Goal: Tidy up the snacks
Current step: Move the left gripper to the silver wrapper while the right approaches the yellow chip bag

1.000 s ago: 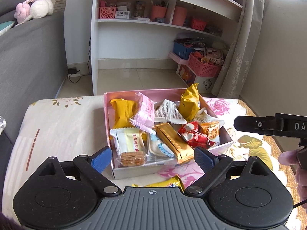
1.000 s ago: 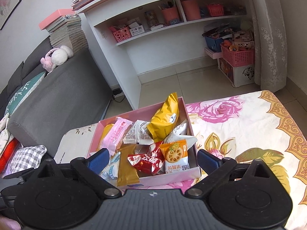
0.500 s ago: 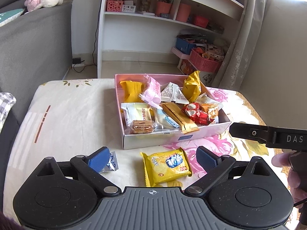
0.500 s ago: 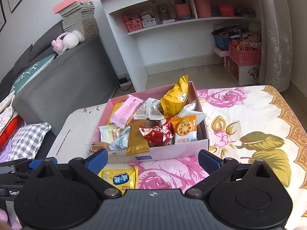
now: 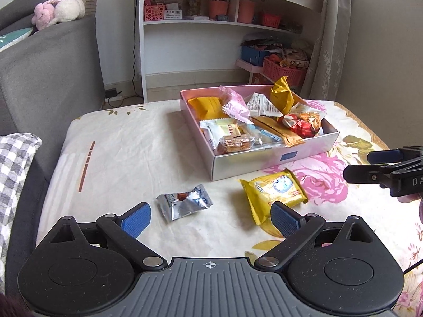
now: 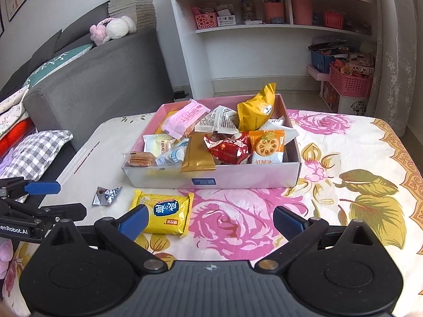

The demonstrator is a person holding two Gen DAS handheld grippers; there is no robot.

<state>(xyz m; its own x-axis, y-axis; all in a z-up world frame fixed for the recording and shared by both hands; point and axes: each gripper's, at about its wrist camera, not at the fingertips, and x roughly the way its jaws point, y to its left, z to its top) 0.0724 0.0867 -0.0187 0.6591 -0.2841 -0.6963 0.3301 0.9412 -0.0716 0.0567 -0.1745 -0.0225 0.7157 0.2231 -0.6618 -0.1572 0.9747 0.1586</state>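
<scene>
While two snacks lay outside the box: the yellow packet (image 6: 164, 213) rested flat on the desk (image 6: 343, 211) just in front of the pink box (image 6: 211, 179), and the silver wrapper (image 5: 183, 203) lay beside it, a little further from the box wall.
Box contents: the pink box was already heaped, with a gold bar (image 6: 198, 155) overhanging the near wall and a tall yellow bag (image 6: 257, 112) leaning against the far corner.
Left claw: the left claw (image 5: 210, 218) hovered low over the cloth with its blue pads spread wide, empty, the silver wrapper just ahead of its left pad.
Right claw: the right claw (image 6: 210, 219) was likewise spread and held nothing, its left pad overlapping the near corner of the yellow packet in view.
Risk, thin packets: both loose packets lay flat on soft, wrinkled cloth, so I judged a closing claw could pinch fabric with the wrapper or skate over the slick foil.
Risk, crowding: the two claws sat near each other over neighbouring packets, and reaching at once could make them collide.
Risk, overfilling: dropping more onto the pile might tip the gold bar or another top packet over the near wall.
Risk, box shift: a nudge to the light box could slide it on the cloth.
</scene>
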